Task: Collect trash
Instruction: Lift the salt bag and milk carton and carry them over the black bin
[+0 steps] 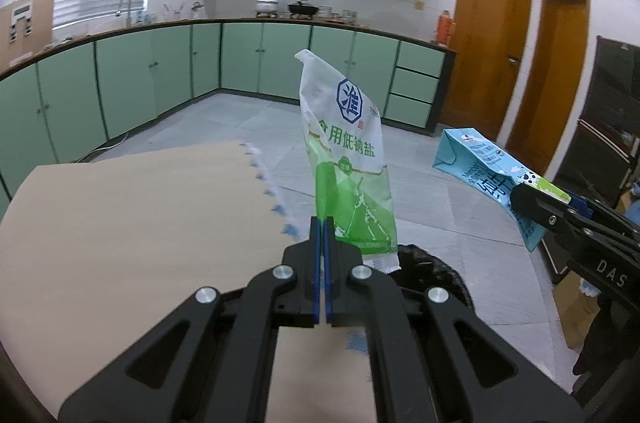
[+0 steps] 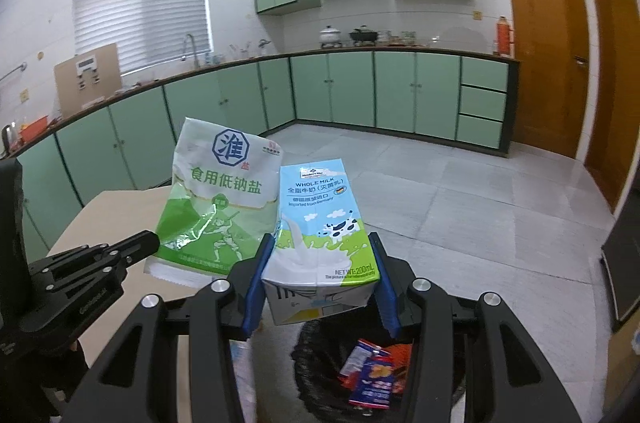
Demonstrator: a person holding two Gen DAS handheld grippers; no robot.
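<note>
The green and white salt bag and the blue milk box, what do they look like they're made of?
Green and white salt bag: likely thin glossy plastic film; it creases softly, bends at the top and has a crimped, serrated bottom seal.
Blue milk box: probably coated paperboard with a smooth, slightly glossy print; flat faces, sharp folded edges and a folded base suggest a rigid carton.

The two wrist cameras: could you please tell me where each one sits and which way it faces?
Left wrist: on the left gripper, looking along its shut fingers at the salt bag they pinch; the right gripper shows alongside.
Right wrist: on the right gripper, facing the milk carton it holds above the bin; the left gripper shows.
Shared: both items, the green cabinets.
</note>
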